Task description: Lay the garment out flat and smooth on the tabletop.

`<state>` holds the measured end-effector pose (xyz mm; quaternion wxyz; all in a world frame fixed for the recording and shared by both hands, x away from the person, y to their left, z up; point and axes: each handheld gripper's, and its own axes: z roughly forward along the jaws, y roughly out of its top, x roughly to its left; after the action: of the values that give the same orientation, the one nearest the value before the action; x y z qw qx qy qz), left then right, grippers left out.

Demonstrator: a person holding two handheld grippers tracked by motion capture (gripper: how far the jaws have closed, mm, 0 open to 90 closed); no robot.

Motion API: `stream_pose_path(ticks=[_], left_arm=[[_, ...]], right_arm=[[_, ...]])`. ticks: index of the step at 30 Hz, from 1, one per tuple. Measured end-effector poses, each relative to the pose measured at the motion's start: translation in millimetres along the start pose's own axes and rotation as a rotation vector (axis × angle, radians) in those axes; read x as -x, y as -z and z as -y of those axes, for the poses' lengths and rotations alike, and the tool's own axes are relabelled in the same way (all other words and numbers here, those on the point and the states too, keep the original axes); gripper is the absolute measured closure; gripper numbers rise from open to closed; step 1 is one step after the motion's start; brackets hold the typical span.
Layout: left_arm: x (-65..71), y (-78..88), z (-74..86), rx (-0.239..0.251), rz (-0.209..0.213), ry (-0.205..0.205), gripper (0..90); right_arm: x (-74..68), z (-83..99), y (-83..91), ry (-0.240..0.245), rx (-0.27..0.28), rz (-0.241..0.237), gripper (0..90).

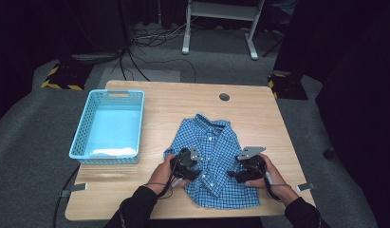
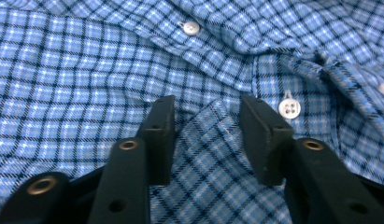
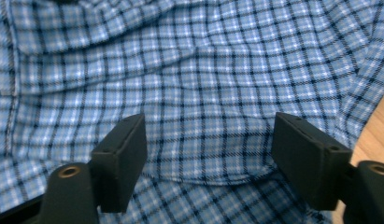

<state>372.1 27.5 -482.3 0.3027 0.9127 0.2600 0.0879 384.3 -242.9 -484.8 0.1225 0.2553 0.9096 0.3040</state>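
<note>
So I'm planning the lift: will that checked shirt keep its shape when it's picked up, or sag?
The checked shirt will probably sag: it lies rumpled and creased on the table. A fold of cloth already bunches between the jaws of the left claw, so it likely gathers easily. It looks thin, probably light, and unlikely to slip.

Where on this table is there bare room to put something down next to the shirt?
Bare wood lies between the blue basket and the shirt, beyond the collar toward the round hole, and at the near left corner. Crowded: the near middle, with both grippers on the shirt.
</note>
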Motion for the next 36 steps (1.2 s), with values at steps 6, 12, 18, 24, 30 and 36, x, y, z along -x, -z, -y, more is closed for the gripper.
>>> stream_pose_path(ticks=[6, 12, 18, 24, 30, 36], left_arm=[[-4.1, 1.2, -2.9, -0.023, -0.010, -0.020, 82.3], [-7.7, 11.2, -4.3, -0.008, -0.039, -0.017, 84.9], [-9.9, 28.6, 4.5, 0.008, -0.046, -0.020, 84.6], [-0.8, 50.2, 26.8, 0.022, -0.035, -0.035, 83.3], [10.2, 68.1, 52.9, 0.039, -0.024, -0.032, 83.6], [15.6, 82.1, 79.5, 0.051, -0.023, -0.003, 82.8]], right_arm=[[5.1, -0.6, -3.0, -0.031, 0.004, -0.014, 28.2], [13.8, -1.8, -5.8, -0.053, 0.014, 0.003, 28.3], [20.6, -4.2, -8.9, -0.082, 0.018, 0.017, 28.3], [20.9, -6.1, -9.9, -0.078, 0.015, 0.033, 28.3], [19.2, -6.2, -9.4, -0.075, 0.014, 0.045, 28.3], [17.9, -5.9, -9.2, -0.064, 0.019, 0.056, 28.4]])
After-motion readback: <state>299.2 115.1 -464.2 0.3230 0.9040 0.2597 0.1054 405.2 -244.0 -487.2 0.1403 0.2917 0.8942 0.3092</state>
